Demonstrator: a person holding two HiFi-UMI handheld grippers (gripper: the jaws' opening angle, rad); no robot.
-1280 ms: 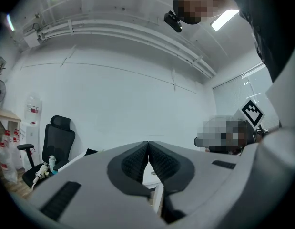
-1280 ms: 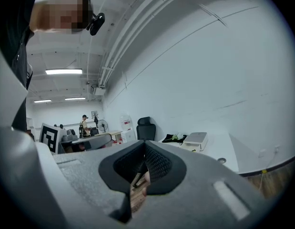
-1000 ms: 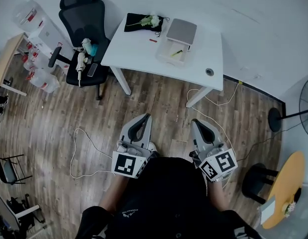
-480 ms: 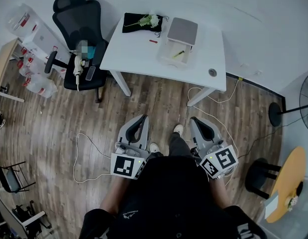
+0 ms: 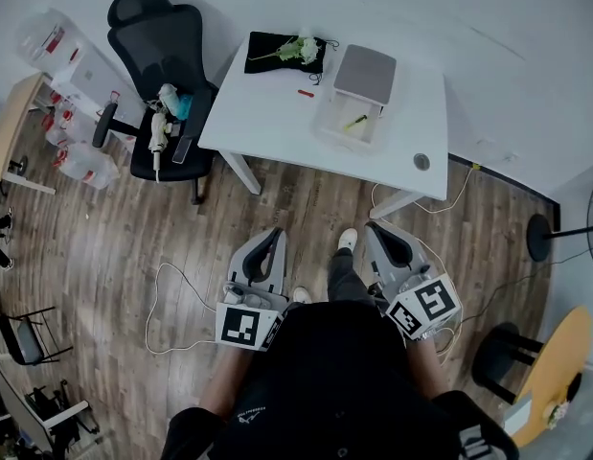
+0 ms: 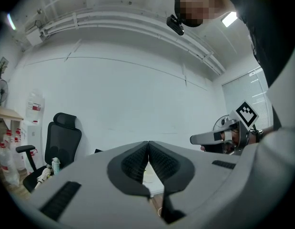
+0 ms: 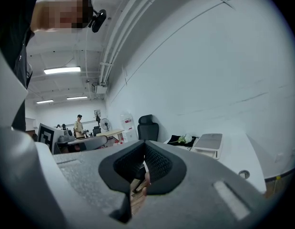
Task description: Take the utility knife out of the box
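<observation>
A shallow white box stands open on the white table, its grey lid tipped back. A yellow-green utility knife lies inside it. Both grippers are held low over the wooden floor, well short of the table. The left gripper is shut with nothing between its pads. The right gripper also has its jaws together and holds nothing. In the right gripper view the box shows ahead to the right on the table.
A black cloth with white flowers and a small red item lie on the table. A black office chair with bottles on its seat stands left of it. A white cable loops over the floor. A fan stand is right.
Both grippers have moved forward with the person, towards the table. The table and box now sit slightly lower and further right in the head view. Both stay shut.
</observation>
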